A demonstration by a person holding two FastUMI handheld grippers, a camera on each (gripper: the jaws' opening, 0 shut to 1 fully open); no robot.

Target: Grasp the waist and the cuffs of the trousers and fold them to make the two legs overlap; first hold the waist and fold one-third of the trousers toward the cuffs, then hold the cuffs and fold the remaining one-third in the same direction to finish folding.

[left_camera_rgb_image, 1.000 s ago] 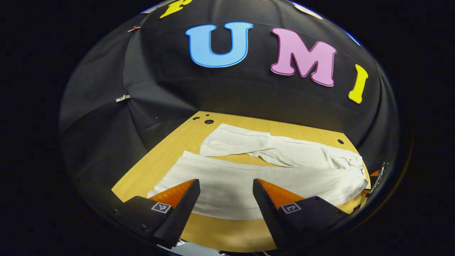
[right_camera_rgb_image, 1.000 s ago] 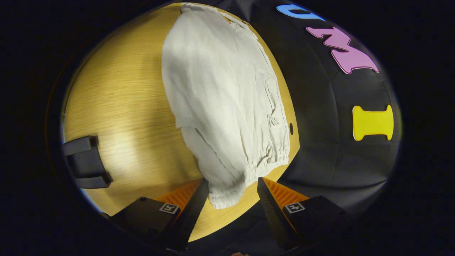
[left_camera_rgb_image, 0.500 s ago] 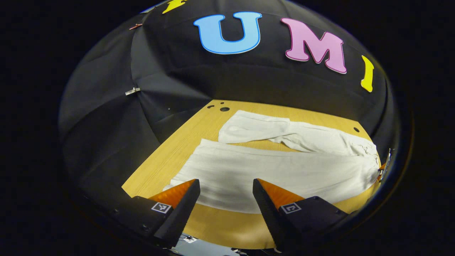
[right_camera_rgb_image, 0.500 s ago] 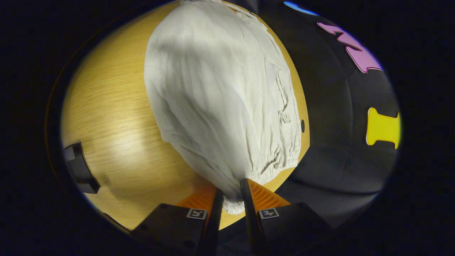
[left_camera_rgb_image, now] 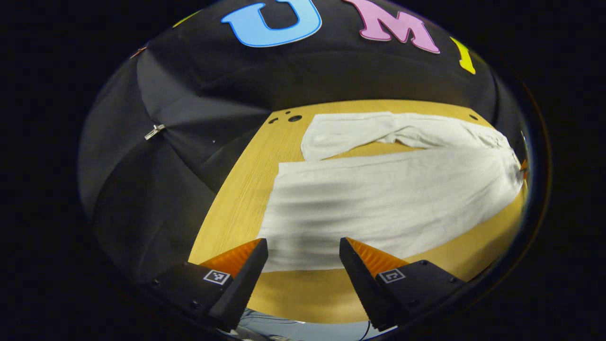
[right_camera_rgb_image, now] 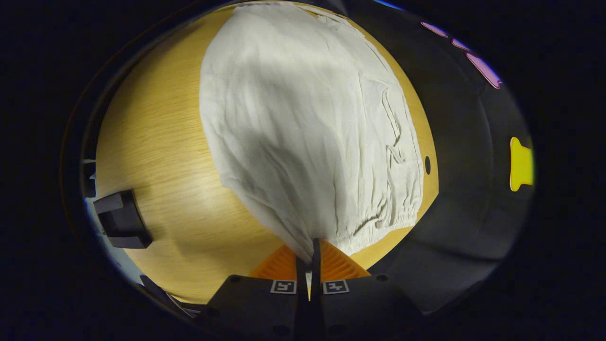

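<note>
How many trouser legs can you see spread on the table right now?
2. On the trousers, the near leg lies just ahead of the open left gripper; the far leg lies behind it, toward the booth wall, on the table.

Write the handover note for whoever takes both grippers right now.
Right gripper: shut on the waist corner of the white cloth trousers, fabric pulled taut up to the fingers.
Left gripper: open, hovering over the near leg's cuff, gripping nothing.
Trousers lie spread flat on the light wooden table, legs apart, far leg angled away.
Done: waist grasped.
Left: grasp the cuff, lay one leg over the other, then make both one-third folds.
</note>
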